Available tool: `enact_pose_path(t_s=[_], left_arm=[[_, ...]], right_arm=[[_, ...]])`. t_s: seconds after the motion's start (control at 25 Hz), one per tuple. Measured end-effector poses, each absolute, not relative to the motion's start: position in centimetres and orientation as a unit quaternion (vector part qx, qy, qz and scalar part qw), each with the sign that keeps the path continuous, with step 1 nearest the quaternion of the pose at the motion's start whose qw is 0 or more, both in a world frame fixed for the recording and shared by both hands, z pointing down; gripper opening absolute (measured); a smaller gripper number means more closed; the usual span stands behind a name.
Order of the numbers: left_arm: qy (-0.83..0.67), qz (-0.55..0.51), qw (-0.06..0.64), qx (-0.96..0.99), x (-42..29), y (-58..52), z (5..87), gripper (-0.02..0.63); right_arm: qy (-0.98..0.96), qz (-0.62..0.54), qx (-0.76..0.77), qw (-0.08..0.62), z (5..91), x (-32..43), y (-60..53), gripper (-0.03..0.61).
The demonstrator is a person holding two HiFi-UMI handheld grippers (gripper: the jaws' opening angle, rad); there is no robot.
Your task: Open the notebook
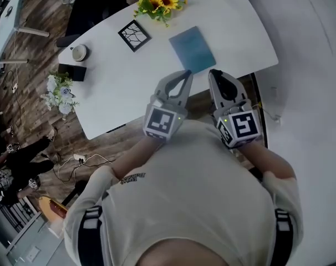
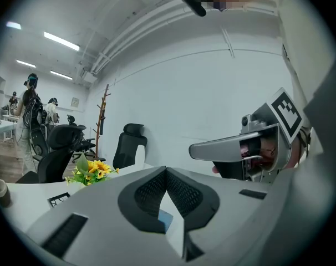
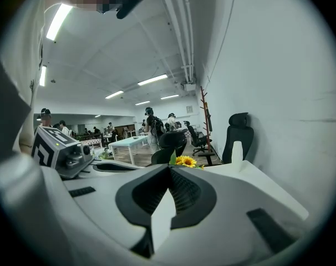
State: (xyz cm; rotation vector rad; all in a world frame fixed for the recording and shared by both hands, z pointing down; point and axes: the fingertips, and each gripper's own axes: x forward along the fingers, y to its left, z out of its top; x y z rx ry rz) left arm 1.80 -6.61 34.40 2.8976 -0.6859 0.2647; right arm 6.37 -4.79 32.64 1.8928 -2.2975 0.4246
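Observation:
The blue notebook (image 1: 192, 49) lies shut on the white table (image 1: 123, 87), near its front edge. My left gripper (image 1: 188, 72) hovers just in front of the notebook's near edge, jaws closed tip to tip with nothing between them. My right gripper (image 1: 214, 72) is beside it to the right, over the table's edge, also shut and empty. In the left gripper view the closed jaws (image 2: 166, 170) fill the lower frame, a sliver of the blue notebook (image 2: 163, 220) shows through their gap, and the right gripper (image 2: 234, 148) is at the right. The right gripper view shows its jaws (image 3: 169, 168) closed.
A bunch of sunflowers (image 1: 159, 3) stands at the table's far edge, with a black-framed square (image 1: 134, 35) and a cup (image 1: 79, 52) further left. A black object (image 1: 72, 71) and white flowers (image 1: 60, 93) sit by the left end. Office chairs (image 2: 129, 146) stand behind the table.

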Motion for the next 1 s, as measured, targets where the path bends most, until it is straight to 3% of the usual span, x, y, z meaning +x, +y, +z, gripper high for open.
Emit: enact_pose_path(t_s=[1.0], left_arm=[[-0.281, 0.133, 0.118, 0.943, 4.8, -10.7, 38.7, 0.000]], right_arm=[[-0.794, 0.177, 0.573, 0.102, 37.0, 9.6, -10.2, 0.003]])
